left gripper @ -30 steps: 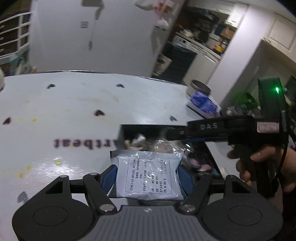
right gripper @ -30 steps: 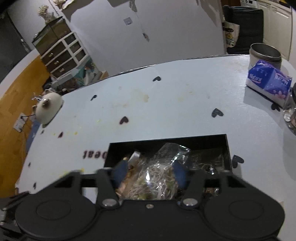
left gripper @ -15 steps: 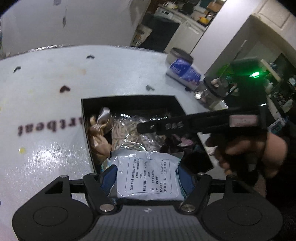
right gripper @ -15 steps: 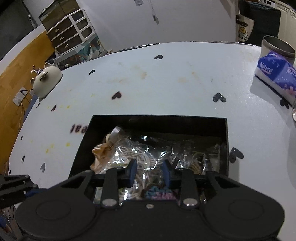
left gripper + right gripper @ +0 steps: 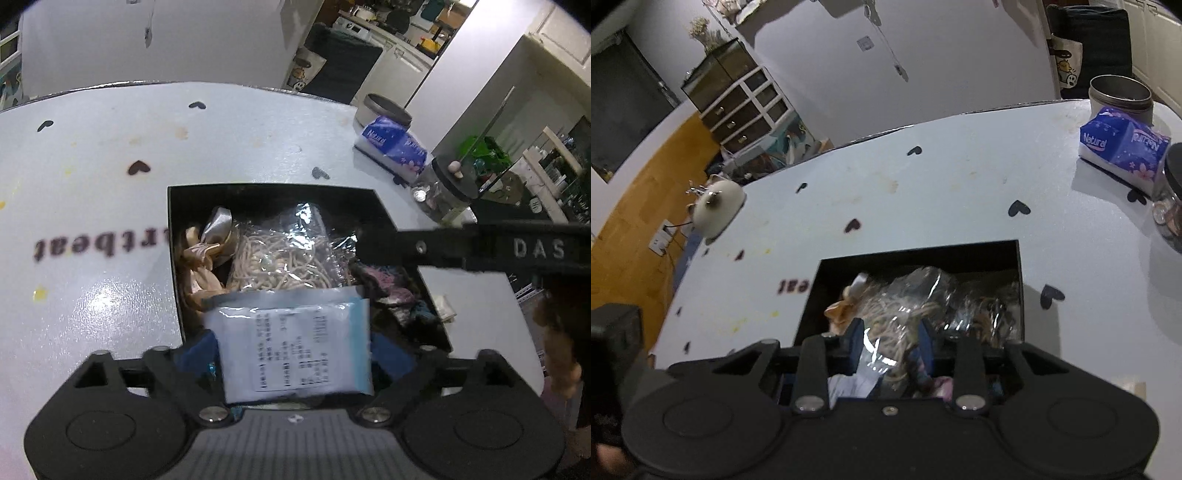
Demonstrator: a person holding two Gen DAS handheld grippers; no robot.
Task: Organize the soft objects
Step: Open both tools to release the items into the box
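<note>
Since a second before, your left gripper (image 5: pixel 295 354) moved over the black box (image 5: pixel 258 192); its jaws were opening, the white packet (image 5: pixel 295 350) loose between them. Your right gripper (image 5: pixel 891 341) pinched narrowly on the clear bag (image 5: pixel 905 295) inside the box. At two o'clock on the white table (image 5: pixel 960 184) sat a tissue pack (image 5: pixel 1123 147).
</note>
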